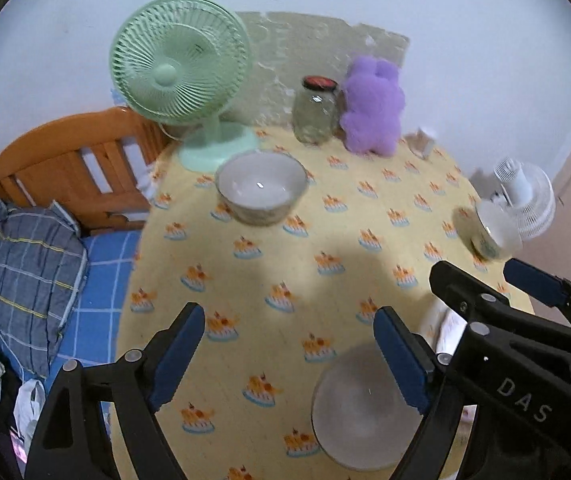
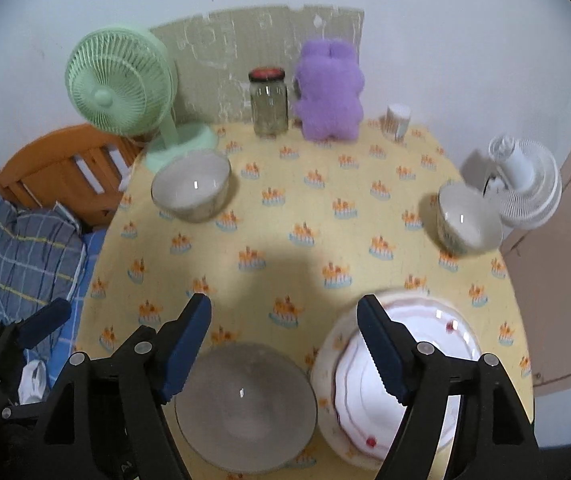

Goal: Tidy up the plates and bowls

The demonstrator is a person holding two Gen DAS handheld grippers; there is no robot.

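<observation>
Standing on the table [image 2: 325, 184]: two bowls [image 2: 191, 184], two plates [image 2: 245, 408]; both grippers' jaws apart, empty.

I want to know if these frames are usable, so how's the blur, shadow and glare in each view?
Left wrist view: motion-smeared, worst on the small bowl at right; a soft shadow falls mid-tablecloth. Right wrist view: sharper, though the green fan is soft; a dark shadow lies in front of the fingers, and small glints show on the grey plate and white plates. Both bend at the edges.
</observation>
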